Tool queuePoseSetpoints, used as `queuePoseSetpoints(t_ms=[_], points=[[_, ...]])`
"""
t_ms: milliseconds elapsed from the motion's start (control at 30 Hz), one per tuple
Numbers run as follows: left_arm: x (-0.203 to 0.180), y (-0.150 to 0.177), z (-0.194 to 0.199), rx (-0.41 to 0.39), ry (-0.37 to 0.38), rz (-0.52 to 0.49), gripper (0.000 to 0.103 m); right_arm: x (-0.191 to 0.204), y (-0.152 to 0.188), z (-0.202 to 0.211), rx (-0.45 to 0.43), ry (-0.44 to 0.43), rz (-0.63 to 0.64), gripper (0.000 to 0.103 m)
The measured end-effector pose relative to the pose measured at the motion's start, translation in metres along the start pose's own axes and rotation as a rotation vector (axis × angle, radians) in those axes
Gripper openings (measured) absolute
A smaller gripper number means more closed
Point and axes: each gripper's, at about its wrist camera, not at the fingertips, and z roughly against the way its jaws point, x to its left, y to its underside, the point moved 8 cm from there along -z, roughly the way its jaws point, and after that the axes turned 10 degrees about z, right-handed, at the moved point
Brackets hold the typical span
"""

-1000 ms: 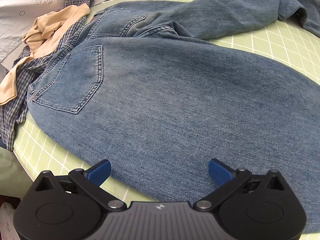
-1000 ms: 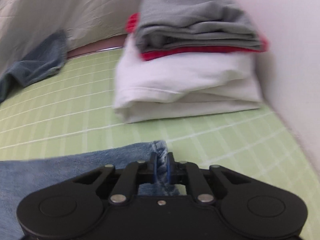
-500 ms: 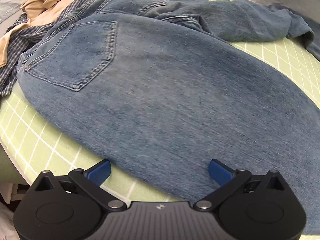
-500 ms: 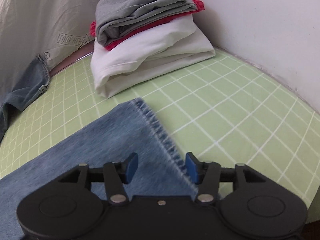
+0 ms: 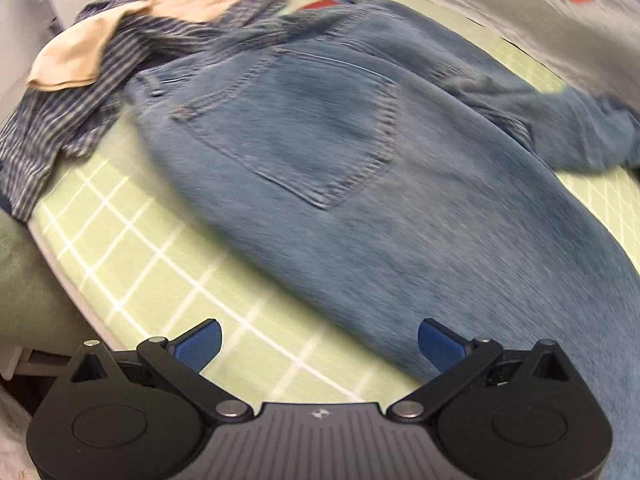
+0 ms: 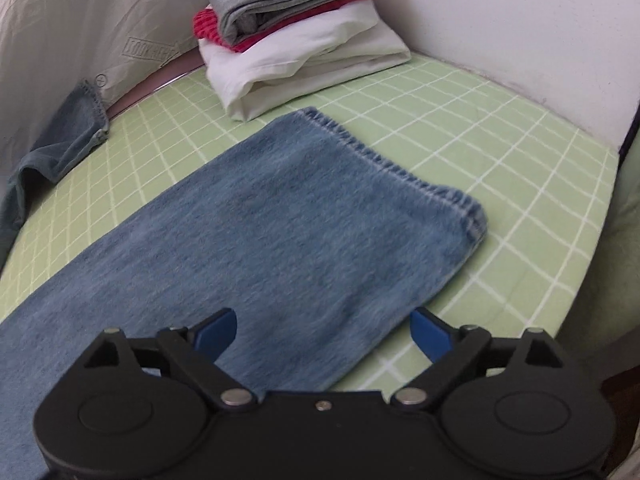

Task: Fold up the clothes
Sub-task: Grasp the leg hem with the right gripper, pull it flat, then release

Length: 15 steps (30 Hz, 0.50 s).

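A pair of blue jeans point(image 5: 360, 168) lies spread on the green checked table point(image 5: 132, 256), back pocket up. My left gripper point(image 5: 318, 344) is open and empty, above the near edge of the jeans by the hip. In the right wrist view one jeans leg point(image 6: 280, 232) lies flat with its hem pointing away. The other leg's end point(image 6: 76, 128) lies at the far left. My right gripper point(image 6: 324, 332) is open and empty just above the near part of that leg.
A striped shirt point(image 5: 64, 120) with a beige garment point(image 5: 120, 20) on it lies heaped at the table's left end. A stack of folded white, red and grey clothes point(image 6: 296, 36) stands at the far right by the wall point(image 6: 500, 20). The table edge point(image 6: 592, 240) runs close on the right.
My right gripper has let go of the jeans hem, opened wide and drawn back; the leg now lies flat. My left gripper has moved left towards the waist end, staying open.
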Motion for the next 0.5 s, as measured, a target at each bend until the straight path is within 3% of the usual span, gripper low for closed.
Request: queuePoseSetpoints(t_ms=[367,400,433,500], points=[[0.055,-0.063,-0.014,-0.020,0.065,0.197,0.101,0.056,0.025,0.006,0.051,0.102,0.043,0.100],[0.058,-0.069,-0.016,-0.022,0.074,0.210,0.095,0.060,0.027,0.008,0.047,0.107,0.053,0.099],[0.059,-0.073,-0.018,-0.022,0.078,0.216,0.079,0.064,0.028,0.009,0.042,0.112,0.062,0.095],[0.061,-0.079,-0.021,-0.018,0.078,0.223,0.065,0.071,0.029,0.012,0.028,0.113,0.083,0.068]])
